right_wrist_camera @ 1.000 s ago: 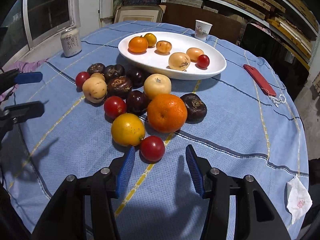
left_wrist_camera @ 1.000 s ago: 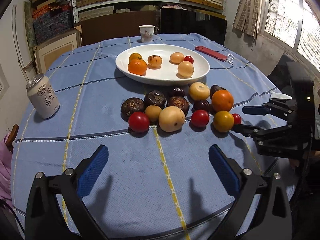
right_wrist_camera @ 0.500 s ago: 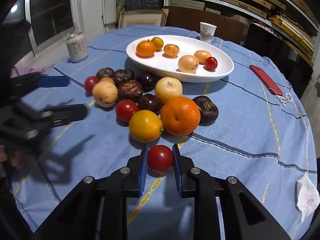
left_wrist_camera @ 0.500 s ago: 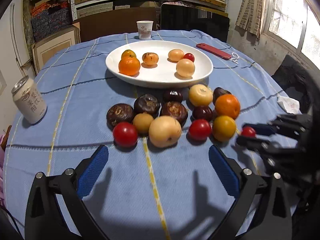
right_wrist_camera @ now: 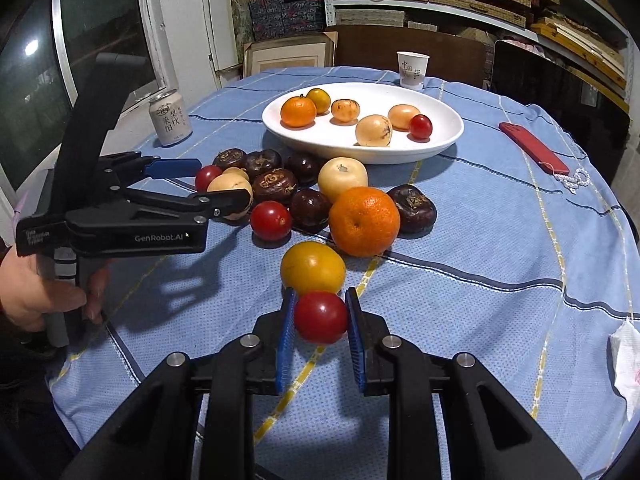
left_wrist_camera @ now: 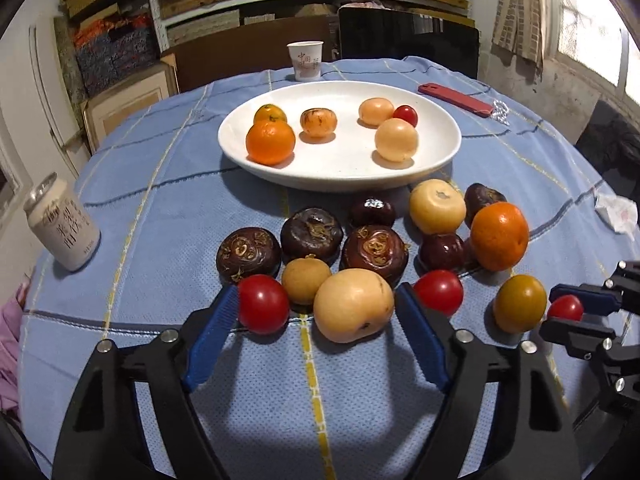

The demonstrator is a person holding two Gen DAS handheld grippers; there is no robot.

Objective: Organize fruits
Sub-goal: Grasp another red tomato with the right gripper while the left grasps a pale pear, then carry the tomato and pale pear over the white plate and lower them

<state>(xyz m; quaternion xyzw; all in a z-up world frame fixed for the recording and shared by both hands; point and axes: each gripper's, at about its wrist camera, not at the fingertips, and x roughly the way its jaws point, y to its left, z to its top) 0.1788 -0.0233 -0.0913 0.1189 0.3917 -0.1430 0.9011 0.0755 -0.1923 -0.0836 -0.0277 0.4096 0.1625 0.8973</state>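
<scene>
Tomato [right_wrist_camera: 321, 317] duty on our right side: the right gripper [right_wrist_camera: 320, 330] has its blue pads pinched against both sides of a small red cherry tomato, which sits low over the blue checked tablecloth [right_wrist_camera: 480, 248], just in front of a yellow-orange fruit [right_wrist_camera: 313, 267] and a big orange [right_wrist_camera: 364, 221]. From the left wrist view we see that same clamped tomato at the far right edge.

Our left gripper [left_wrist_camera: 316, 312] is spread wide, fingers either side of the near row of the loose pile. Its left pad touches or nearly touches a red tomato [left_wrist_camera: 263, 304], and a pale tan fruit [left_wrist_camera: 353, 305] lies between the fingers, close to the right one. Dark brown fruits [left_wrist_camera: 311, 235] sit right behind.

White oval plate [left_wrist_camera: 340, 168] further back already holds six pieces: an orange [left_wrist_camera: 270, 142], a smaller orange one behind it, three tan ones and a small red tomato [left_wrist_camera: 405, 114]. Also on the table: drink can [left_wrist_camera: 62, 226] at left, paper cup [left_wrist_camera: 305, 60] behind the plate, red flat case [left_wrist_camera: 455, 99], crumpled tissue [right_wrist_camera: 626, 356]
</scene>
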